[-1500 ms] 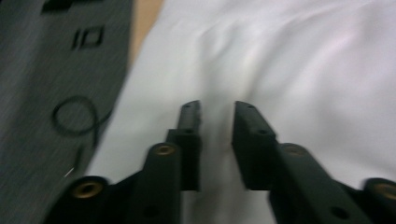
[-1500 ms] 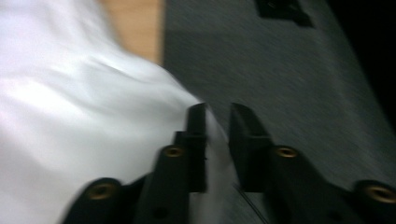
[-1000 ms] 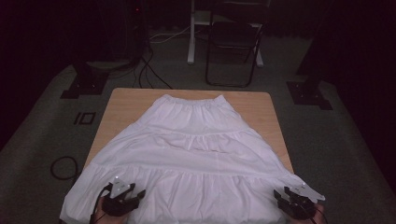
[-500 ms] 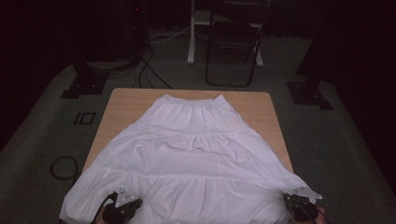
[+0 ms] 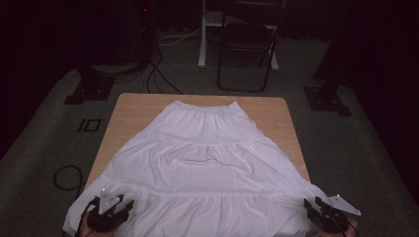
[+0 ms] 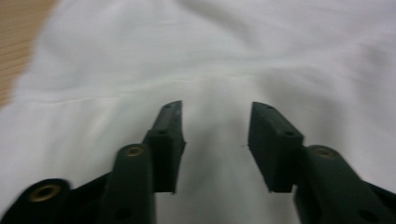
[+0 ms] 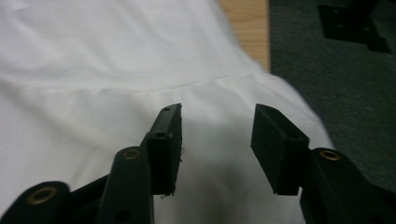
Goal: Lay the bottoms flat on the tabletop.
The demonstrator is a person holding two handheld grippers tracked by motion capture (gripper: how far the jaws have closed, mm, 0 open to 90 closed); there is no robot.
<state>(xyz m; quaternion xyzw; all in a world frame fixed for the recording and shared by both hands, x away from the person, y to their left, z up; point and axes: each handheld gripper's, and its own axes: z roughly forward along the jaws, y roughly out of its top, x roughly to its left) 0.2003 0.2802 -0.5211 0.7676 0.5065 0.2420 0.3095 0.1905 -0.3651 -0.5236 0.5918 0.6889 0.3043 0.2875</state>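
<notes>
A white tiered skirt (image 5: 202, 163) lies spread flat on the wooden table (image 5: 133, 106), its gathered waistband at the far end and its wide hem draped over the near edge and both near corners. The left hand-held gripper (image 5: 118, 210) sits over the skirt's near left corner; in the left gripper view its 2 black jaws stand apart above the white fabric (image 6: 215, 70), having just been opening, with no cloth pinched between them. The right hand-held gripper (image 5: 316, 210) sits at the near right corner of the hem; in the right gripper view its jaws have likewise just been opening and stand released over the skirt's edge (image 7: 215, 107), beside the grey carpet floor (image 7: 336, 79). A black folding chair (image 5: 247, 47) stands beyond the table.
</notes>
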